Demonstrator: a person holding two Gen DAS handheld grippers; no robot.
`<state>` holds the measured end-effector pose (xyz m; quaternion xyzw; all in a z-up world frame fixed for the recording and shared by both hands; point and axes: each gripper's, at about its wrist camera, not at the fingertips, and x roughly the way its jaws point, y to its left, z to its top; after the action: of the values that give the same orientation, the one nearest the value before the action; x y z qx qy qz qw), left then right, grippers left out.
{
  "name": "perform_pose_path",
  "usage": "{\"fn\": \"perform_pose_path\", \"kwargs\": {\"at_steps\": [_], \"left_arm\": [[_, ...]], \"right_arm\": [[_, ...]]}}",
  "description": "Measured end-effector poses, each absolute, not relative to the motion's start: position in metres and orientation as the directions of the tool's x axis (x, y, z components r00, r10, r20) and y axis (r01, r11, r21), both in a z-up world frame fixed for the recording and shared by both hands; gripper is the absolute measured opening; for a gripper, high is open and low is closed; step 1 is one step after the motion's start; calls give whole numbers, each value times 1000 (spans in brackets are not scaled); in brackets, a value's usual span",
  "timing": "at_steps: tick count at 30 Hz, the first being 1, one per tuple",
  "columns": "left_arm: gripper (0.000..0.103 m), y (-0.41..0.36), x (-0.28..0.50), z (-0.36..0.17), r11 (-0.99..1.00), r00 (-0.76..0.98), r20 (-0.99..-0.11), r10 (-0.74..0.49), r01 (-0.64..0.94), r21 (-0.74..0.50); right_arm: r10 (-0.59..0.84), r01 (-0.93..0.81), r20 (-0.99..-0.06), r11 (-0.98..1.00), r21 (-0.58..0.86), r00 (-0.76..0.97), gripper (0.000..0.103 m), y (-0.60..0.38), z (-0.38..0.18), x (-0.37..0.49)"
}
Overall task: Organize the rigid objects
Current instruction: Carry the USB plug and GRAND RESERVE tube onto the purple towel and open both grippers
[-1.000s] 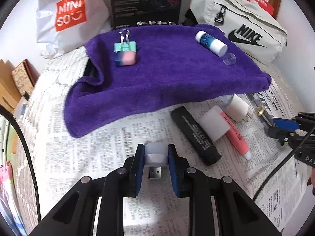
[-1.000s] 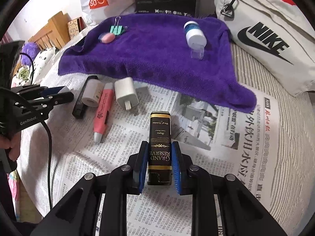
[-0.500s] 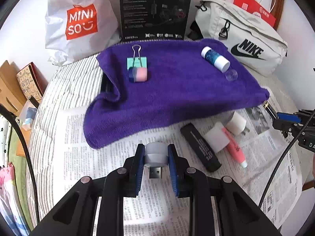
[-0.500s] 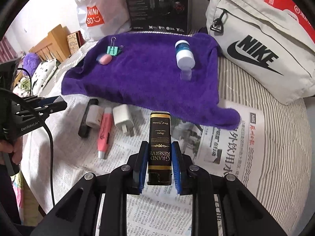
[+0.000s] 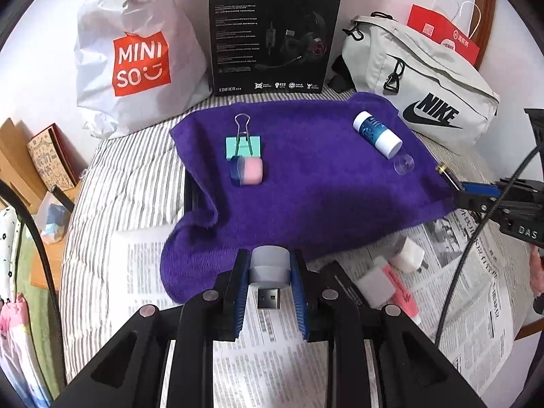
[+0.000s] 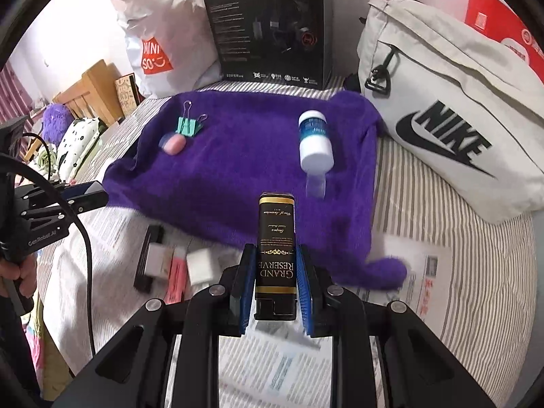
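Note:
My left gripper (image 5: 270, 268) is shut on a small white USB adapter (image 5: 269, 267), held above the near edge of the purple towel (image 5: 306, 197). My right gripper (image 6: 275, 265) is shut on a black and gold box marked Grand Reserve (image 6: 275, 238), held over the towel's (image 6: 258, 170) front edge. On the towel lie a green binder clip (image 5: 243, 144), a pink and blue eraser (image 5: 247, 170), a blue and white bottle (image 5: 377, 134) and its clear cap (image 5: 403, 164). On the newspaper (image 5: 272, 326) lie a pink highlighter (image 5: 401, 294), a white charger (image 5: 409, 255) and a black bar (image 6: 148, 258).
At the back stand a white Miniso bag (image 5: 136, 54), a black headset box (image 5: 272, 34) and a grey Nike bag (image 5: 425, 91). The striped bed surface (image 6: 459, 224) lies to the right. Wooden furniture and books (image 5: 40, 159) are at the left.
Both grippers have risen and moved toward the towel with their objects still held. The towel and its items now sit closer under both grippers.

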<state>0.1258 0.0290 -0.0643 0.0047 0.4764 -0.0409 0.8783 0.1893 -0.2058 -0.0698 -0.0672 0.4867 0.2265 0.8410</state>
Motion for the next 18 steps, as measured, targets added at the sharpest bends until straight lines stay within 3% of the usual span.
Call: {"fn": "perform_pose_path", "kwargs": {"at_steps": [18], "left_arm": [[23, 41, 186, -75, 995, 526, -845, -99, 53, -83]], "right_arm": [[298, -481, -882, 871, 95, 366, 23, -182, -105, 251]]}}
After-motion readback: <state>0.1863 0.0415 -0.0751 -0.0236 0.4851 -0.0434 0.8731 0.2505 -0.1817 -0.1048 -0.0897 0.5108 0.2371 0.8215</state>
